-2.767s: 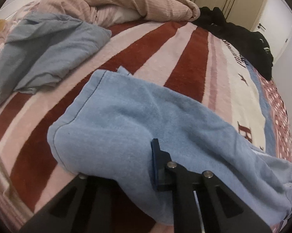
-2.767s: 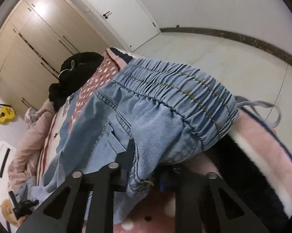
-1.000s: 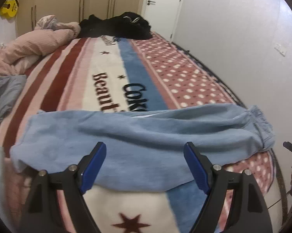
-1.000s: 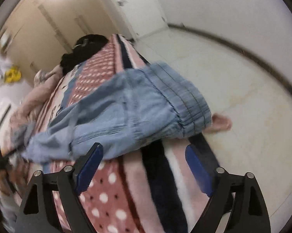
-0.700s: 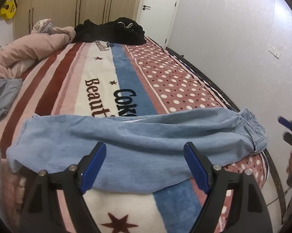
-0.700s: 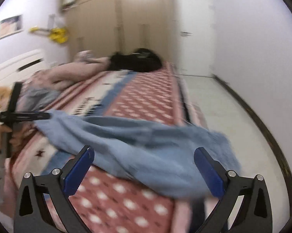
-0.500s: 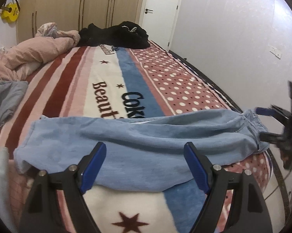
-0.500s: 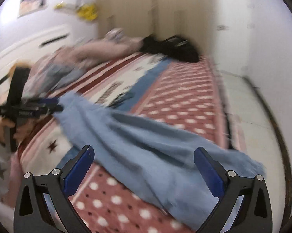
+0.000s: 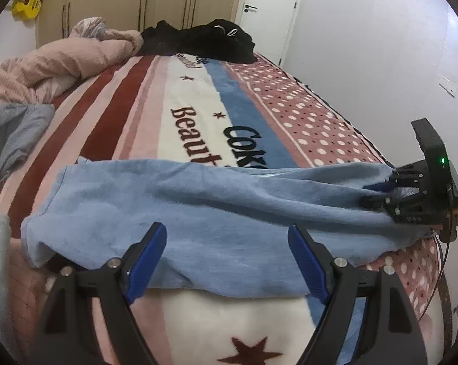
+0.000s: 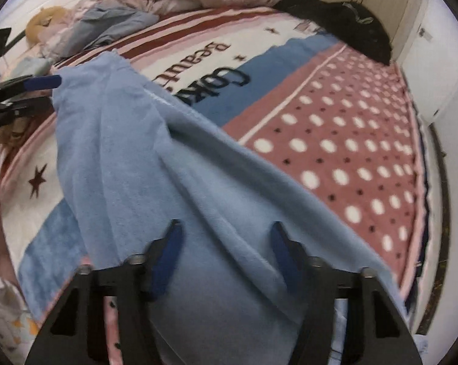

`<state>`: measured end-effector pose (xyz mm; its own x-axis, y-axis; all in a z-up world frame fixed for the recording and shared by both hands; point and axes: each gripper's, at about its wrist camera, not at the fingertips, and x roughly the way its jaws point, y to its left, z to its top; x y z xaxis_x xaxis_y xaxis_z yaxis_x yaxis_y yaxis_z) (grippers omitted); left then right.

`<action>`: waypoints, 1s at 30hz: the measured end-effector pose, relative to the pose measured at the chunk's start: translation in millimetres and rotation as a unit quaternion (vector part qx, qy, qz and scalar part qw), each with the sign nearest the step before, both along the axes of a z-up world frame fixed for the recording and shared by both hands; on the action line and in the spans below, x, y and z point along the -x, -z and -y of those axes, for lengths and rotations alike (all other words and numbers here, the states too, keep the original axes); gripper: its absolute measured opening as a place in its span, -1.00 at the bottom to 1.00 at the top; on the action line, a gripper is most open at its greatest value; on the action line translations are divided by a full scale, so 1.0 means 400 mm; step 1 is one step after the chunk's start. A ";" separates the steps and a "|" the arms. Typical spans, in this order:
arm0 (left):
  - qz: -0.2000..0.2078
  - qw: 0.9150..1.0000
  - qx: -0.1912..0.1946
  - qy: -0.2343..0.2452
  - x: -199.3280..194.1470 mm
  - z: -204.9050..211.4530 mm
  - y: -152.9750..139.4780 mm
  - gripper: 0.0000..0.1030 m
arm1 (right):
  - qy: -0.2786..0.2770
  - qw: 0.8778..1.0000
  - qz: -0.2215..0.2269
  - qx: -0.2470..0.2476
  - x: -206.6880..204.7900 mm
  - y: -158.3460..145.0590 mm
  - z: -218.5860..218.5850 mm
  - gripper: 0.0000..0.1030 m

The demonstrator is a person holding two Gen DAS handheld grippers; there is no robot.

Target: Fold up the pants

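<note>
— where are the pants point(image 9: 216, 203) now?

— laid crosswise over the near end of the bed point(image 9: 305, 115), on the striped and dotted blanket, one end toward each hand.

— and the left gripper point(image 9: 226, 261)?

— hovering over the near edge of the cloth, blue fingers point(image 9: 147, 258) spread wide, nothing pinched.

— the right gripper point(image 10: 224, 255)?

— down at the waist end, jaws closing with the denim bunched between them. the view is blurred, so i can't tell whether the pads are pressing yet.

— any boxes or baskets about?

— none i can see. just a pink duvet point(image 9: 61, 64), a grey garment point(image 9: 13, 133) and a black heap of clothes point(image 9: 204, 41) lying loose at the far end.
</note>
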<state>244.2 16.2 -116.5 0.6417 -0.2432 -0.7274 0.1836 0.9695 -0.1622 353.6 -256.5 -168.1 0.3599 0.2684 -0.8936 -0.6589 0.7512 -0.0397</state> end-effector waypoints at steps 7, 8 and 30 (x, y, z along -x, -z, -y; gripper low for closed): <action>-0.002 1.000 0.001 -0.006 -0.006 -0.009 0.008 0.54 | 0.059 0.996 0.067 0.020 -0.021 -0.027 0.007 -0.99; -0.003 1.000 0.001 -0.008 -0.007 -0.009 0.009 0.54 | 0.066 0.995 0.068 0.020 -0.034 -0.030 0.009 -0.99; -0.010 1.000 0.000 -0.008 -0.004 0.025 0.008 0.54 | 0.128 0.989 0.074 0.019 -0.065 -0.128 0.187 -0.05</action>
